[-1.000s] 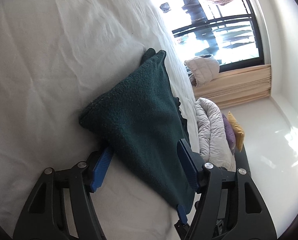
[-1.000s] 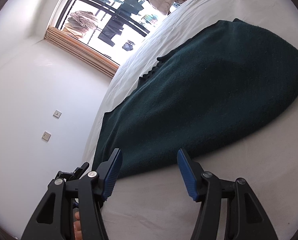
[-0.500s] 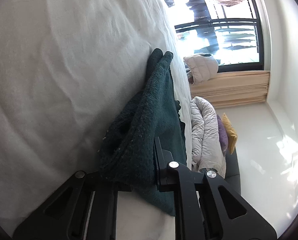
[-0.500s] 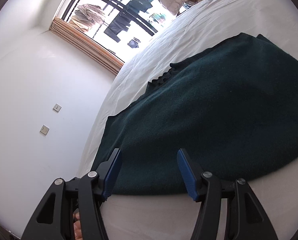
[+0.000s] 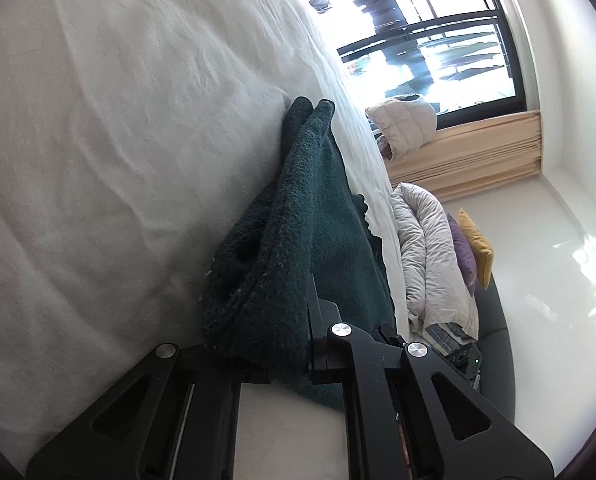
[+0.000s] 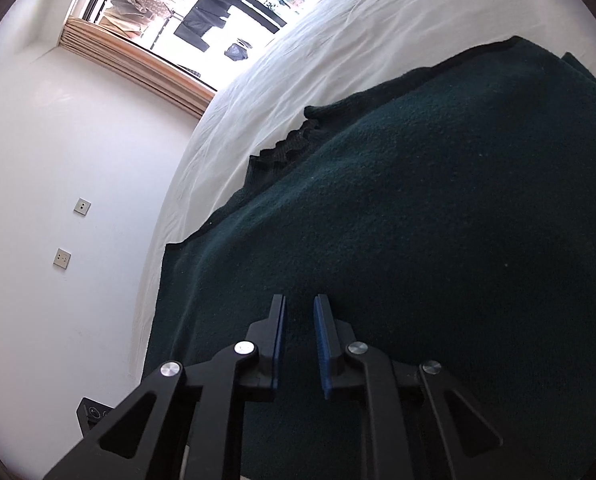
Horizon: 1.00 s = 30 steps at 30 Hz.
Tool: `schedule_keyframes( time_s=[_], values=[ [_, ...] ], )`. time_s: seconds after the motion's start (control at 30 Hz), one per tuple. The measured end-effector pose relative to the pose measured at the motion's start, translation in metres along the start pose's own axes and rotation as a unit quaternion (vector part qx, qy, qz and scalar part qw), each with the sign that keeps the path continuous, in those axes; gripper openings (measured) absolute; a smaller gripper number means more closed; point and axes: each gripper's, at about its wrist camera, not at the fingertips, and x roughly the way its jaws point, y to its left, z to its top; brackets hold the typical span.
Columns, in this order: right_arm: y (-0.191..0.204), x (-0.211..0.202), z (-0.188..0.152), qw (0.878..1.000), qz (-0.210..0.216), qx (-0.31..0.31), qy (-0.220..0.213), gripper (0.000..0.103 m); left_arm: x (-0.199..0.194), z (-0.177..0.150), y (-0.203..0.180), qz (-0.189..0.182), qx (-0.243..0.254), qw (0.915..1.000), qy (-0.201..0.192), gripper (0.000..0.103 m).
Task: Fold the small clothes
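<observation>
left hand-held gripper (image 5: 285, 316) clenched on bunched green garment (image 5: 298, 240) edge, to lift it | right hand-held gripper (image 6: 300, 340) closing over garment on bed (image 6: 338, 40), pads not yet pinching

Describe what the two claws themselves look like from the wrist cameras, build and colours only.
Both are matte black plastic linkages with triangular cut-outs and round silver pivot pins. The right claw has flat blue ribbed pads on the inner faces of its two fingers. On the left claw the pads are hidden by the dark green cloth. No cables, markings or sleeves are in view.
</observation>
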Motion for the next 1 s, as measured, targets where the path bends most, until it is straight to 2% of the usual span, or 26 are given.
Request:
schedule_keyframes(
  time_s=[0.1,0.17,0.23,0.3,0.4,0.53,0.67,0.7,0.73,0.77,0.8,0.83,0.87,0.93,1.0],
  values=[
    [0.003,0.008,0.004,1.000,-0.004,-0.006,0.010,0.016,0.003,-0.002,-0.005,0.006,0.015,0.9999,-0.003,0.008],
    [0.007,0.013,0.006,0.999,-0.023,-0.021,0.023,0.015,0.004,-0.004,-0.010,0.009,0.028,0.9995,-0.006,0.008],
    [0.009,0.018,0.005,0.998,-0.044,-0.033,0.036,0.005,0.004,-0.007,-0.015,0.015,0.043,0.9989,-0.009,0.008],
    [0.005,0.021,0.004,0.997,-0.051,-0.038,0.036,0.000,0.005,-0.008,-0.019,0.019,0.052,0.9984,-0.012,0.008],
    [-0.008,0.021,-0.001,0.999,-0.023,-0.024,0.025,0.000,0.005,-0.010,-0.027,0.028,0.069,0.9970,-0.019,0.008],
    [-0.010,0.019,-0.007,0.999,-0.010,-0.032,0.009,0.000,0.007,-0.012,-0.043,0.047,0.095,0.9940,-0.029,0.007],
    [-0.026,0.002,-0.005,0.999,0.047,0.014,0.005,0.001,0.009,-0.013,-0.073,0.061,0.138,0.9876,-0.043,0.007],
    [-0.030,-0.005,-0.004,0.998,0.062,0.023,0.001,0.008,0.010,-0.016,-0.087,0.063,0.161,0.9839,-0.048,0.007],
    [-0.033,-0.015,-0.003,0.997,0.076,0.026,-0.008,0.023,0.012,-0.020,-0.103,0.064,0.189,0.9785,-0.053,0.006],
    [-0.035,-0.025,-0.001,0.996,0.087,0.025,-0.018,0.030,0.014,-0.025,-0.119,0.063,0.215,0.9730,-0.054,0.006],
    [-0.038,-0.036,0.002,0.995,0.095,0.025,-0.029,0.046,0.019,-0.033,-0.139,0.061,0.246,0.9658,-0.053,0.006],
    [-0.042,-0.045,0.005,0.993,0.105,0.029,-0.037,0.058,0.027,-0.046,-0.162,0.061,0.285,0.9552,-0.051,0.006],
    [-0.047,-0.053,0.009,0.991,0.118,0.036,-0.043,0.061,0.035,-0.059,-0.181,0.062,0.322,0.9436,-0.048,0.006],
    [-0.061,-0.068,0.017,0.987,0.145,0.055,-0.050,0.063,0.057,-0.098,-0.223,0.063,0.414,0.9074,-0.033,0.007],
    [-0.077,-0.074,0.024,0.982,0.165,0.079,-0.050,0.068,0.079,-0.138,-0.246,0.067,0.490,0.8686,-0.021,0.007]
  ],
)
